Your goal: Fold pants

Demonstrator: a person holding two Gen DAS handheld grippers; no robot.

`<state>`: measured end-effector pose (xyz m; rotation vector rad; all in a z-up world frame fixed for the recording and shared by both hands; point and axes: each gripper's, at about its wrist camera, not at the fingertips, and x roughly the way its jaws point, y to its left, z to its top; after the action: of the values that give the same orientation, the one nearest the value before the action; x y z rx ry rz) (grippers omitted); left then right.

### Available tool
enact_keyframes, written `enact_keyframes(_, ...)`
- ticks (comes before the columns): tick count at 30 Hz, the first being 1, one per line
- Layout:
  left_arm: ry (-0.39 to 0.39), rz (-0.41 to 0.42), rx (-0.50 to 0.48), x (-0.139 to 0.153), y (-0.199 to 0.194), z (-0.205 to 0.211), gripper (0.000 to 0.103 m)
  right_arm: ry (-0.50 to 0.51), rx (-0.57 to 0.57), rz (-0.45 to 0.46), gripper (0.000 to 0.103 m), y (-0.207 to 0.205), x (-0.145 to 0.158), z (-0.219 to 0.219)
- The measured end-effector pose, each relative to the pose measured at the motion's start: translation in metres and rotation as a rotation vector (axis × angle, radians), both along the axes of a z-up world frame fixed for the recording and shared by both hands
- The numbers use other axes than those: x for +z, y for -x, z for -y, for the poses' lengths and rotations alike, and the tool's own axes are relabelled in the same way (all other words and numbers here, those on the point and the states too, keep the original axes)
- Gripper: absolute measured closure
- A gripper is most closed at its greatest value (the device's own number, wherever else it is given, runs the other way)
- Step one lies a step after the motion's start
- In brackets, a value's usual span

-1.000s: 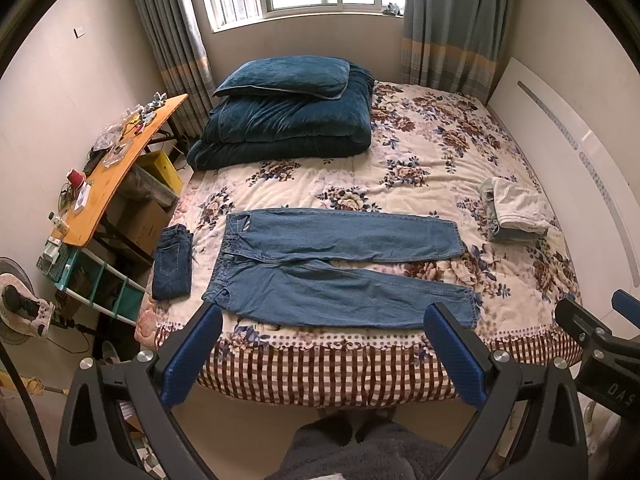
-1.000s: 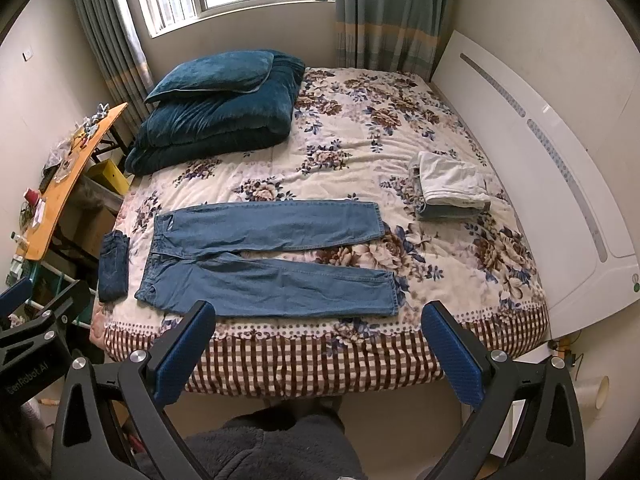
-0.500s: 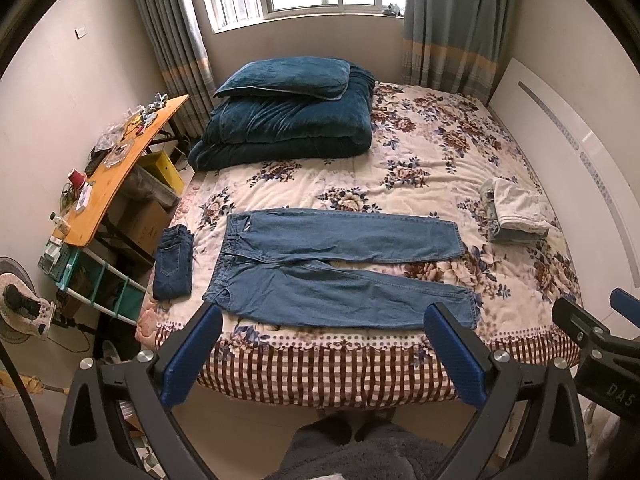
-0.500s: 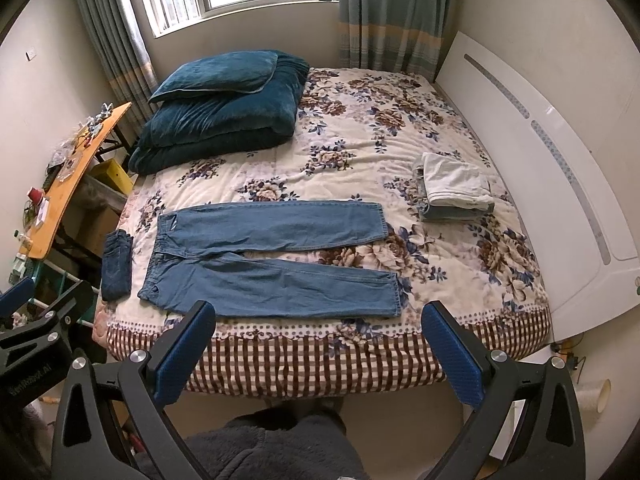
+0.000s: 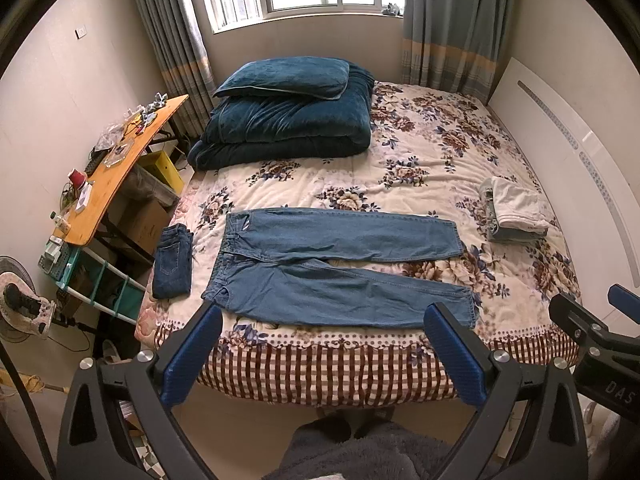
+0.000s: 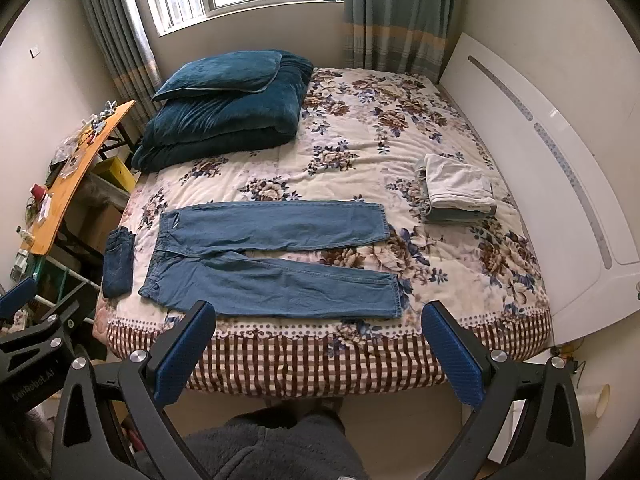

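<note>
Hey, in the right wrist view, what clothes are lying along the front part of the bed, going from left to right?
Small folded dark jeans → light blue jeans spread out flat → folded stack with a whitish garment on top.

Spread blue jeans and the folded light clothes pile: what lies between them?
Nothing lies between the spread blue jeans and the folded light clothes pile; only bare floral bedspread shows there, clearest in the right wrist view.

Each black gripper (image 5: 322, 354) carries ribbed blue pads (image 5: 192, 354), silver screws (image 5: 145, 356) and white lettering.
</note>
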<state>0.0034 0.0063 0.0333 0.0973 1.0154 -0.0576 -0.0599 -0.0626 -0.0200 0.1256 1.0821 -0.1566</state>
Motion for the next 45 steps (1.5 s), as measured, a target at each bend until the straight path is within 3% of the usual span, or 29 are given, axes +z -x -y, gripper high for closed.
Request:
enact_keyframes(10,-0.001,-0.001,0.006,-0.001,-0.003,0.002,0.0,-0.011,0.006,0.001,0.0,-0.005,-0.001,-0.003)
enact_keyframes(13,-0.039,0.028,0.032,-0.006,-0.019,0.006,0.0,-0.03,-0.004,0.001,0.0,-0.015,-0.009,0.002)
enact_keyframes(17,-0.092,0.062,0.091,-0.023,-0.044,0.012,0.0,-0.075,-0.009,0.006,0.0,-0.036,-0.047,0.031)
enact_keyframes(21,-0.169,0.075,0.144,-0.053,-0.083,0.013,0.0,-0.155,0.011,-0.072,0.0,-0.077,-0.104,0.051)
enact_keyframes(26,-0.253,-0.01,0.175,-0.116,-0.152,-0.003,0.0,-0.206,0.001,-0.199,0.0,-0.146,-0.197,0.068)
enact_keyframes(27,-0.259,-0.026,0.182,-0.13,-0.166,-0.007,0.0,-0.223,0.046,-0.222,0.0,-0.157,-0.212,0.072)
enact_keyframes(30,-0.281,-0.086,0.206,-0.179,-0.214,-0.021,0.0,-0.227,0.003,-0.271,0.0,-0.202,-0.274,0.087)
enact_keyframes(36,-0.268,-0.192,0.174,-0.298,-0.31,-0.025,0.0,-0.312,-0.209,-0.371,0.0,-0.273,-0.401,0.134)
enact_keyframes(38,-0.282,-0.218,0.152,-0.351,-0.342,-0.016,0.0,-0.328,-0.293,-0.389,0.0,-0.295,-0.45,0.159)
enact_keyframes(45,-0.257,-0.306,0.142,-0.49,-0.402,0.024,0.0,-0.344,-0.485,-0.393,0.002,-0.34,-0.585,0.249)
